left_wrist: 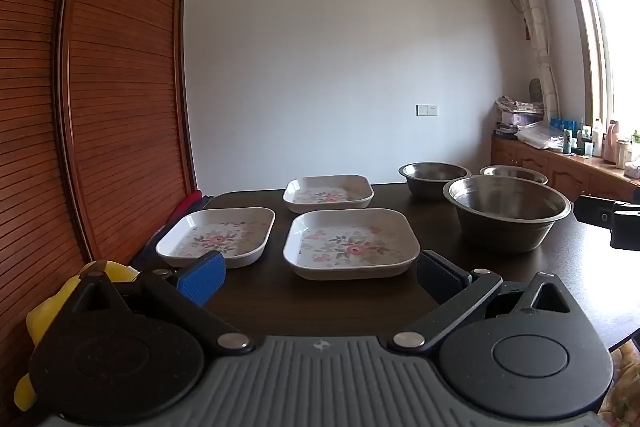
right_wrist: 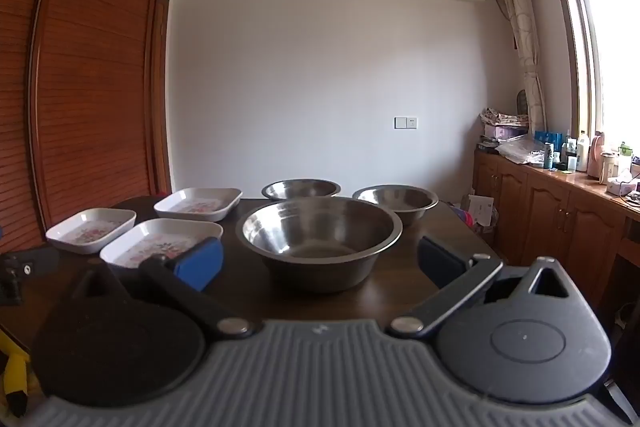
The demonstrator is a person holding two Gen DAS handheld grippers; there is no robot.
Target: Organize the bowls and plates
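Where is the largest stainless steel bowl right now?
The largest stainless steel bowl stands on the dark wooden table, straight ahead of the open right gripper, in front of the two smaller steel bowls and right of the floral square plates.

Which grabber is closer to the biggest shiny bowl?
Right. The right gripper sits directly in front of the big steel bowl; the left gripper faces the flowered plates, bowl off to its right.

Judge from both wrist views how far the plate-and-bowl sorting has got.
Done: nothing yet. The three floral plates lie apart, nearest one unstacked, and the three steel bowls stand apart, the large bowl foremost. In hand: nothing; the left gripper and right gripper are open and empty above the table. Left: presumably stacking the plates and nesting the bowls.
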